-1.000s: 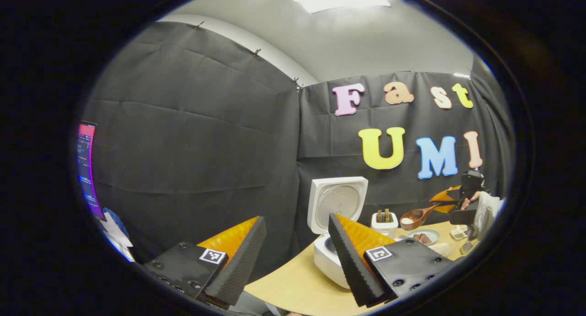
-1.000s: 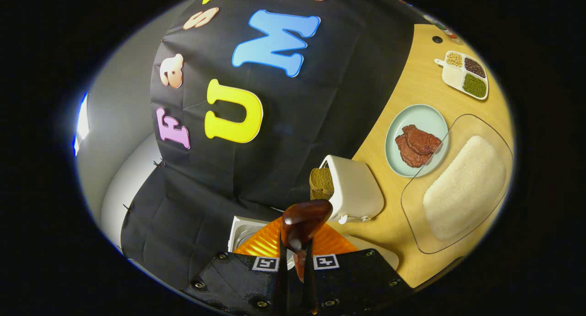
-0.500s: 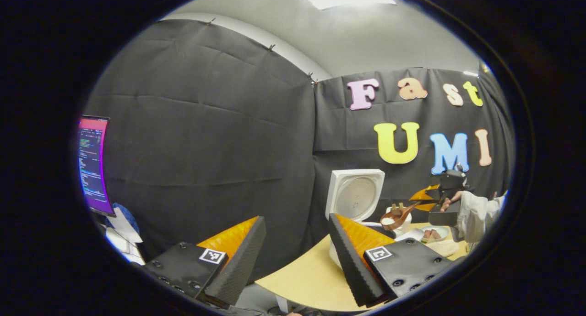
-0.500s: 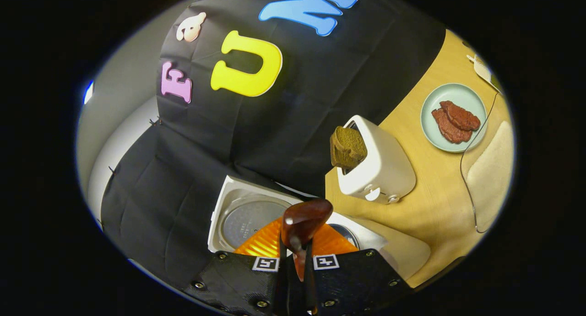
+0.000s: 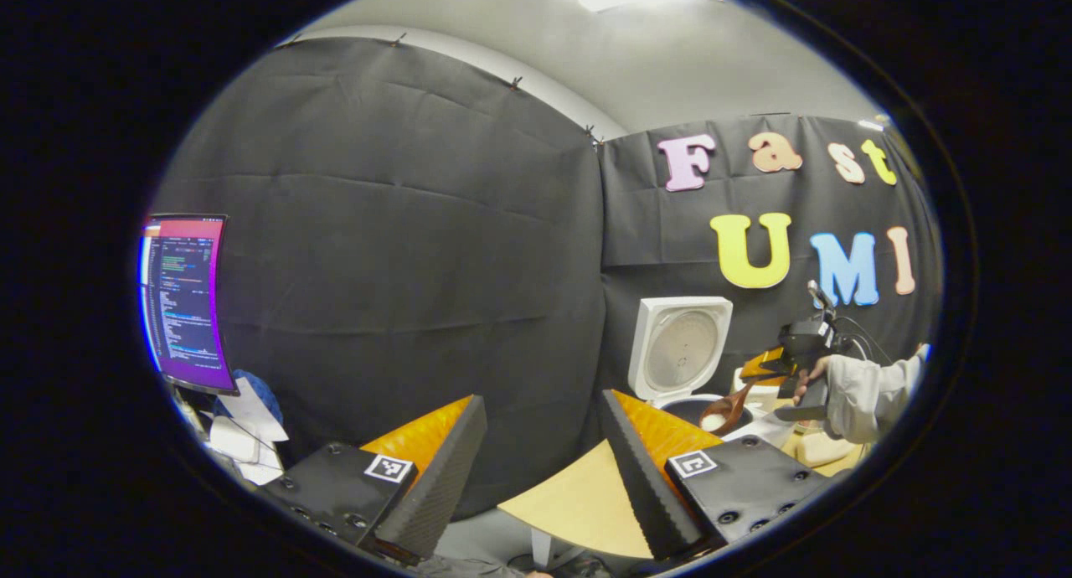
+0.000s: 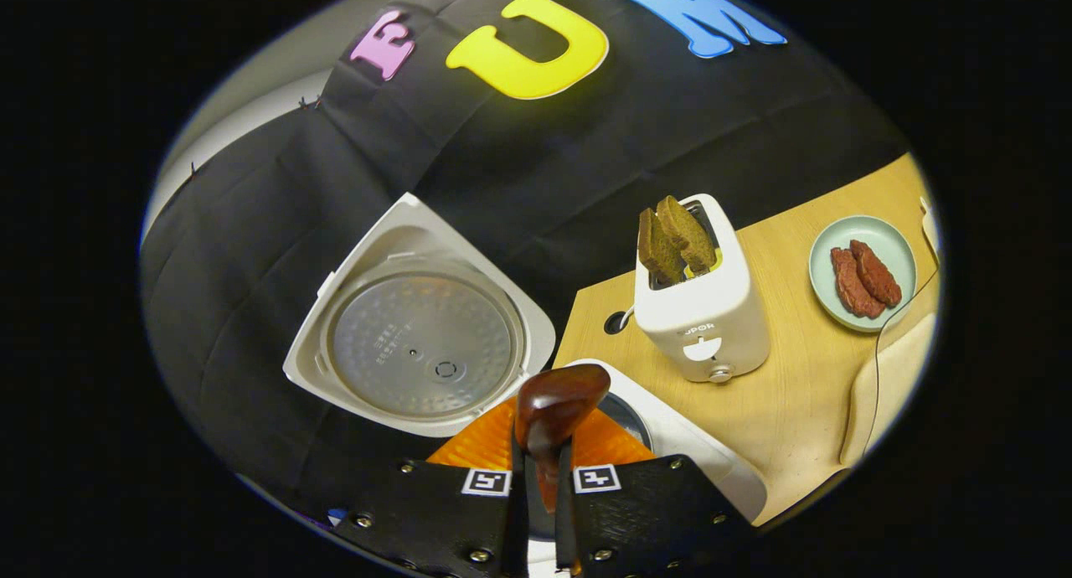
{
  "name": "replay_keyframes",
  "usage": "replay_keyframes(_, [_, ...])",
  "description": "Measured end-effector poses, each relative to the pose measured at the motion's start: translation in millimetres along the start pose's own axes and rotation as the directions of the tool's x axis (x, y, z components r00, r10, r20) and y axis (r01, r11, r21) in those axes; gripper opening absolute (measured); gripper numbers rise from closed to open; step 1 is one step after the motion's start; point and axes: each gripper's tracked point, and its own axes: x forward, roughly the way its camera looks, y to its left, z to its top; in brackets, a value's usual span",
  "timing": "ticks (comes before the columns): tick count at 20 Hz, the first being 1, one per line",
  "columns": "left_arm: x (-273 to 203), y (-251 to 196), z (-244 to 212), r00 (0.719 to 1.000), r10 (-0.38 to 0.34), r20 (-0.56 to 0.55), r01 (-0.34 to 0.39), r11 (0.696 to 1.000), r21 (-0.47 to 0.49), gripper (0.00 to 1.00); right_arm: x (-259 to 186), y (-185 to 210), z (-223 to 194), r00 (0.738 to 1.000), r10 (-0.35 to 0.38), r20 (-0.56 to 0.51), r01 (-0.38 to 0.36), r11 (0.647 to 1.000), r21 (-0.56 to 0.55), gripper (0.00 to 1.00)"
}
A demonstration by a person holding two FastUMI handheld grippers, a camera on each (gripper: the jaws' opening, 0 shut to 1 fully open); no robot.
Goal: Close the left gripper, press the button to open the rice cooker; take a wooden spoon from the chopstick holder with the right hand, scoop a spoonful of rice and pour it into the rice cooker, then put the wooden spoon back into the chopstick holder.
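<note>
Right gripper (image 6: 536, 477): fingers clamped on wooden spoon (image 6: 557, 406), bowl over open rice cooker (image 6: 670, 431) for pouring. Left gripper (image 5: 536, 469): fingers apart, idle, off the worktop (image 5: 578, 498).

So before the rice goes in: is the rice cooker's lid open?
Open. The lid stands swung up, its metal inner plate facing out, and the wooden spoon hangs over the uncovered pot.
</note>
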Motion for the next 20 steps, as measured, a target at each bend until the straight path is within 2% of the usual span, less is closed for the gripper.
replay_keyframes(3, [-4.6, 2.4, 0.3, 1.000, 0.009, 0.002, -0.009, 1.000, 0.003, 0.92, 3.5, 13.4, -4.8, 1.000, -0.008, -0.004, 0.007, 0.986, -0.165, 0.12])
replay_keyframes(5, [-5.2, 1.1, 0.8, 1.000, 0.008, 0.004, -0.008, 1.000, 0.006, 0.92, 2.9, 26.1, -9.9, 1.000, -0.010, -0.008, 0.007, 0.951, -0.309, 0.13])
replay_keyframes(7, [-6.3, -0.3, 0.6, 1.000, 0.006, 0.003, -0.006, 1.000, 0.005, 0.95, -0.2, 38.1, -9.0, 1.000, -0.006, 0.004, 0.007, 0.897, -0.443, 0.13])
replay_keyframes(9, [-6.3, -2.4, -0.7, 1.000, 0.003, 0.002, -0.003, 1.000, 0.002, 0.99, -3.6, 48.8, -5.2, 0.999, 0.000, 0.043, 0.025, 0.808, -0.588, 0.13])
replay_keyframes(11, [-5.5, -2.2, -2.0, 1.000, 0.001, 0.003, -0.001, 1.000, 0.002, 0.99, -10.5, 56.6, -7.1, 0.998, 0.006, 0.063, 0.041, 0.687, -0.726, 0.13])
replay_keyframes(12, [-5.2, -2.7, -1.5, 1.000, 0.001, 0.003, -0.001, 1.000, 0.000, 0.92, -13.2, 61.6, -8.3, 0.997, 0.014, 0.071, 0.047, 0.625, -0.779, 0.13])
replay_keyframes(13, [-5.6, -2.9, -1.7, 1.000, -0.001, 0.003, 0.001, 1.000, -0.002, 0.95, -13.9, 65.6, -10.5, 0.996, 0.028, 0.083, 0.052, 0.568, -0.822, 0.13])
replay_keyframes(15, [-4.6, -4.6, -1.5, 1.000, -0.005, 0.002, 0.005, 1.000, -0.004, 0.95, -23.0, 74.7, -9.9, 0.989, 0.068, 0.129, 0.085, 0.451, -0.888, 0.13])
replay_keyframes(16, [-3.7, -5.7, -0.7, 1.000, -0.007, 0.001, 0.007, 1.000, -0.003, 0.95, -29.1, 80.3, -7.0, 0.983, 0.091, 0.161, 0.115, 0.380, -0.918, 0.13])
replay_keyframes(17, [-3.3, -7.3, -2.6, 1.000, -0.011, 0.000, 0.011, 1.000, -0.001, 0.92, -32.6, 84.2, -5.9, 0.977, 0.111, 0.182, 0.137, 0.326, -0.935, 0.13])
replay_keyframes(18, [-3.2, -8.8, -1.6, 1.000, -0.013, 0.001, 0.013, 1.000, 0.001, 0.99, -37.6, 87.3, -3.7, 0.970, 0.132, 0.206, 0.161, 0.290, -0.943, 0.13])
replay_keyframes(19, [-2.6, -10.4, -0.7, 1.000, -0.018, 0.003, 0.018, 1.000, 0.003, 0.95, -41.4, 89.8, -0.9, 0.963, 0.151, 0.225, 0.174, 0.292, -0.941, 0.13])
replay_keyframes(20, [-4.4, -8.9, -1.2, 1.000, -0.021, 0.006, 0.021, 1.000, 0.004, 0.99, -45.2, 93.0, 1.9, 0.958, 0.165, 0.236, 0.172, 0.329, -0.928, 0.13])
